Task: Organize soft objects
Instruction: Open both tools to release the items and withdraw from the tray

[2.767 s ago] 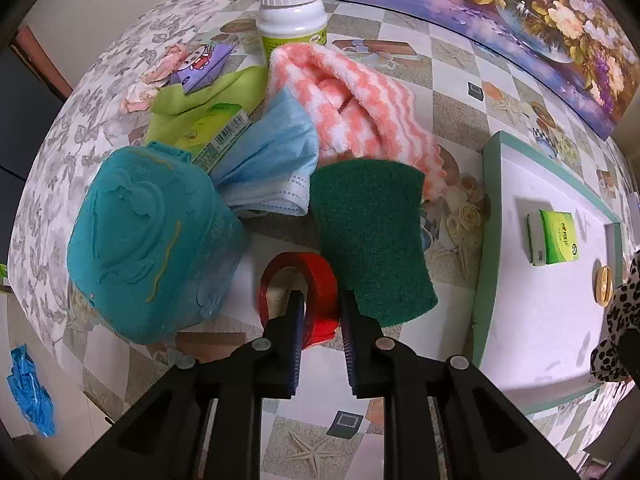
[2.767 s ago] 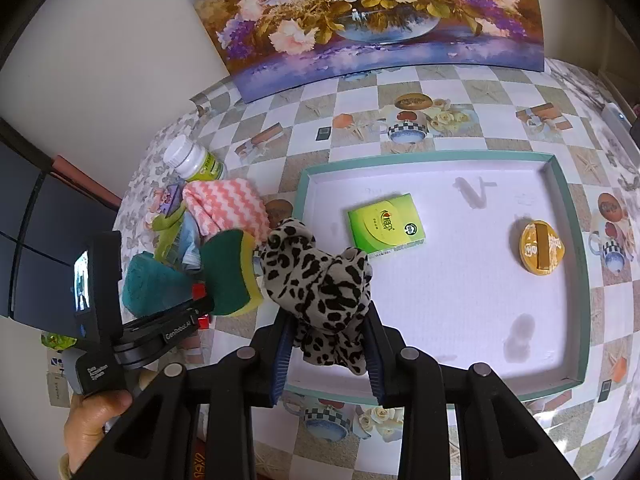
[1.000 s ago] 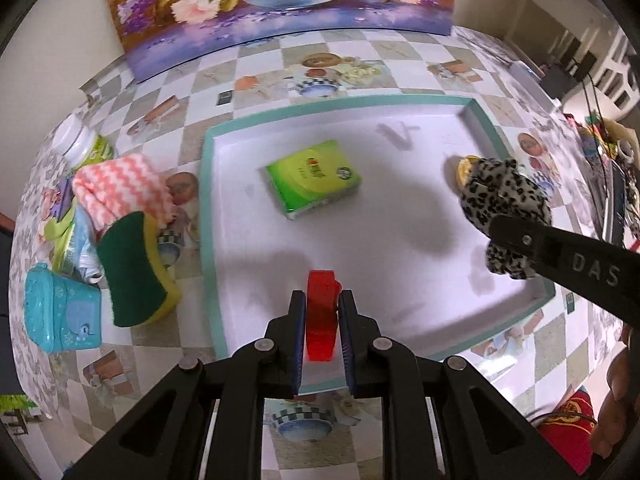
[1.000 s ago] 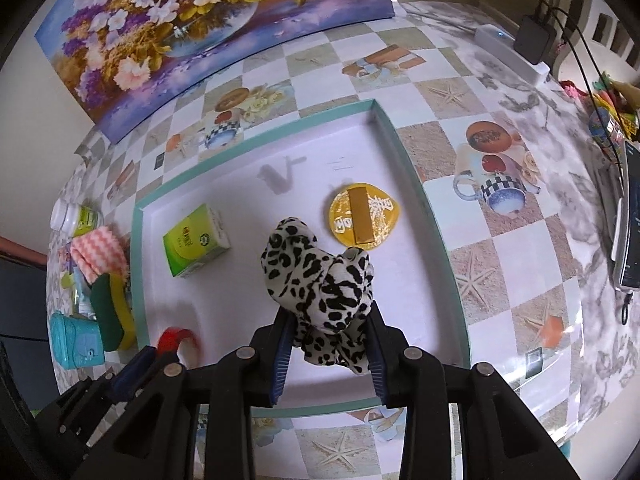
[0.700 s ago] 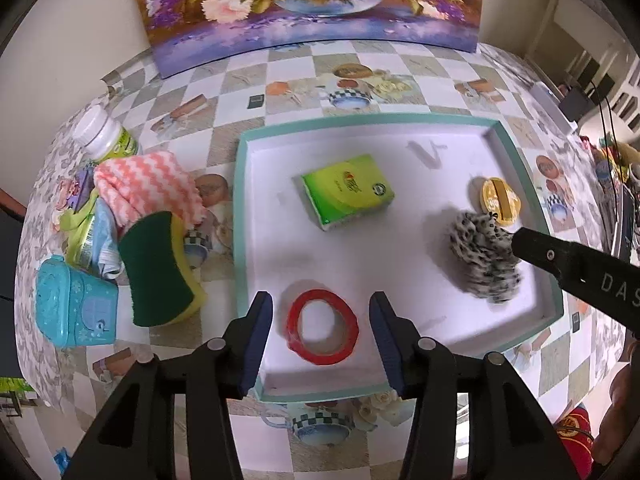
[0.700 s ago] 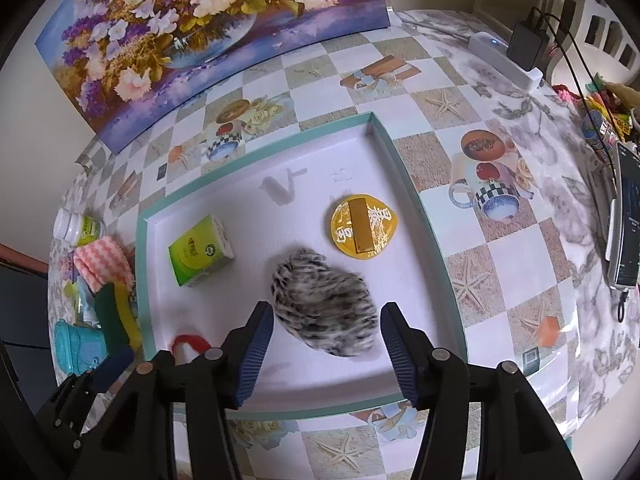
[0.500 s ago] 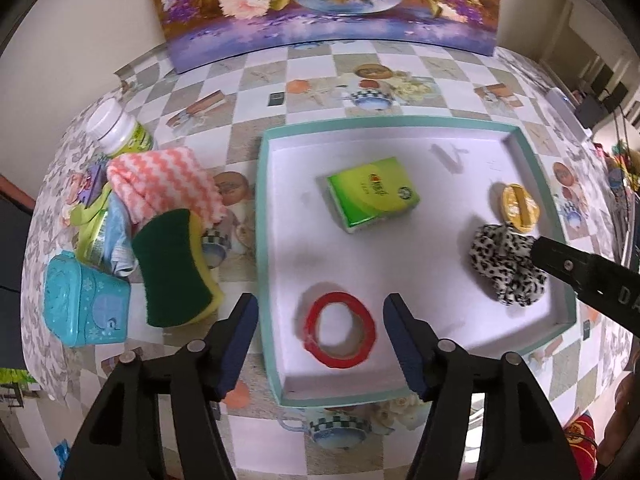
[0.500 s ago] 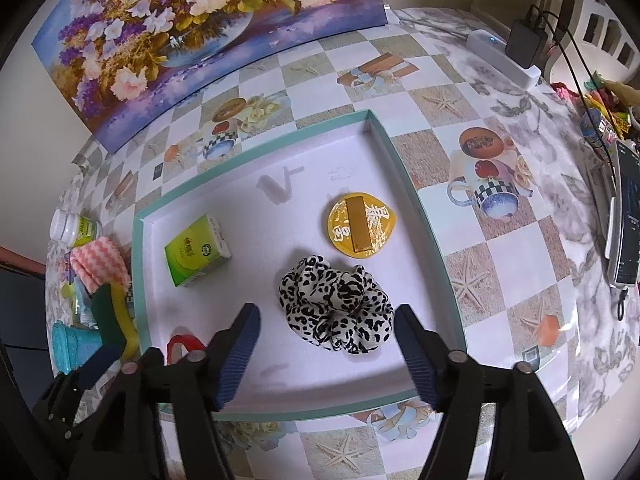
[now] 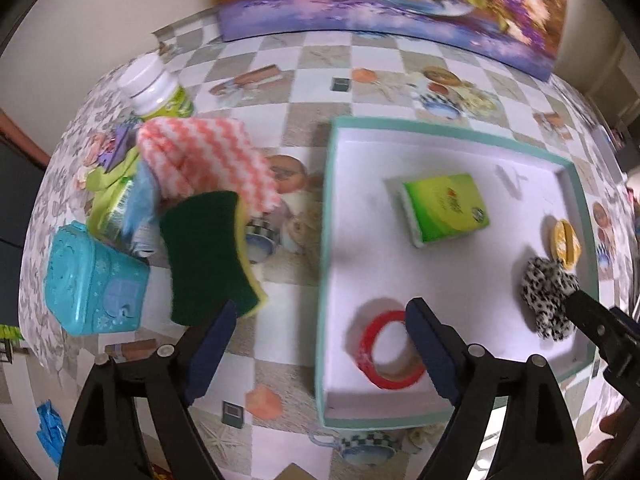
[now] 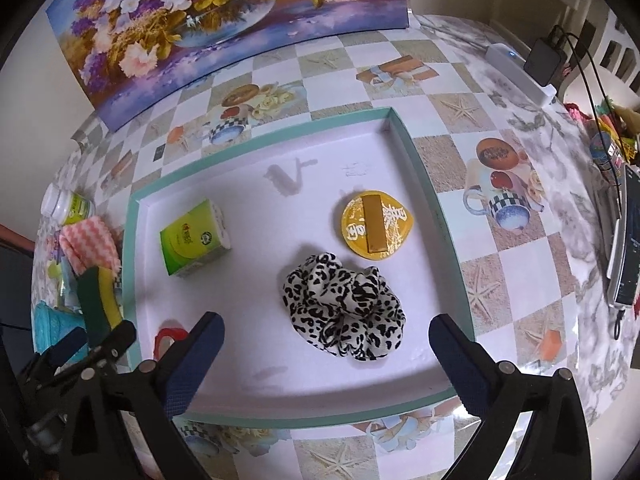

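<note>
A white tray with a teal rim [image 9: 326,208] [image 10: 424,168] lies on the checkered table. In it lie a leopard-print scrunchie [image 10: 344,320] [image 9: 548,292], a red tape ring [image 9: 390,350] [image 10: 170,338], a green tissue pack [image 9: 444,208] [image 10: 192,236] and a yellow round lid [image 10: 376,230] [image 9: 564,242]. Left of the tray lie a green and yellow sponge [image 9: 210,256] [image 10: 96,304], a pink zigzag cloth [image 9: 204,160] [image 10: 90,248] and a blue face mask [image 9: 142,200]. My left gripper [image 9: 320,332] is open and empty above the tray's left rim. My right gripper [image 10: 326,340] is open and empty above the scrunchie.
A teal plastic box [image 9: 90,280], a white-capped bottle [image 9: 156,92] and green packets [image 9: 108,184] crowd the table's left side. A flower painting [image 10: 224,12] leans at the back. A power strip with charger [image 10: 528,76] and a phone [image 10: 626,256] lie at the right.
Both grippers opened and let go: the tape ring and the scrunchie now lie in the tray. The left gripper has since drifted left toward the tray's left rim; both have drawn back slightly.
</note>
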Tool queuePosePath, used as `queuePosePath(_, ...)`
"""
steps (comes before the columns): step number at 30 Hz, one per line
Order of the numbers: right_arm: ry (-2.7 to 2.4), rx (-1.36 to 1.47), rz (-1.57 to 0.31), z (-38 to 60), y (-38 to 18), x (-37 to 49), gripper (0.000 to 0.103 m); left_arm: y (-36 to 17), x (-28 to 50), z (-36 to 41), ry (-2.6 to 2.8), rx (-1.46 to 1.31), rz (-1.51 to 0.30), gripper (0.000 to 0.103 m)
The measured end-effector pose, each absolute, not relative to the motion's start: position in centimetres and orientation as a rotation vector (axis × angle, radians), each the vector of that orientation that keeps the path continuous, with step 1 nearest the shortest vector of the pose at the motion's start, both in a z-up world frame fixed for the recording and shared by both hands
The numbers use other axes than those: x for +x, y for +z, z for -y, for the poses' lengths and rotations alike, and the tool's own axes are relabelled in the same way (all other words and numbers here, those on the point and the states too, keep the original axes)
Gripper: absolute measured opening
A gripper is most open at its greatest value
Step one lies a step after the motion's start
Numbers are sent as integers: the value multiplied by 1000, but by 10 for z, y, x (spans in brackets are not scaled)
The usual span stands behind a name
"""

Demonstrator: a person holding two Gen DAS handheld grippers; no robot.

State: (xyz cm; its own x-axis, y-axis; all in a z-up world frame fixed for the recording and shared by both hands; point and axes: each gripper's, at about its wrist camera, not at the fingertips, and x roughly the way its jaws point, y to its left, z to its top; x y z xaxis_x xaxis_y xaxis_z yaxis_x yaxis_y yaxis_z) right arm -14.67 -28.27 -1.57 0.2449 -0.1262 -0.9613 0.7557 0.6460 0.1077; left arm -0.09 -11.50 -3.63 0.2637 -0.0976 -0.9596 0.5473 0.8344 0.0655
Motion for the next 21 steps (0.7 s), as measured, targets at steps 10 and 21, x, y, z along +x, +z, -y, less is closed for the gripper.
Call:
queuePosePath(10, -651, 625, -1143, 274, -4, -140, 103, -21, 19, 97, -451, 347, -1199, 99)
queuePosePath(21, -558, 562, -1143, 237, 4, -111, 103, 1, 36, 68, -456, 293, -1197, 99)
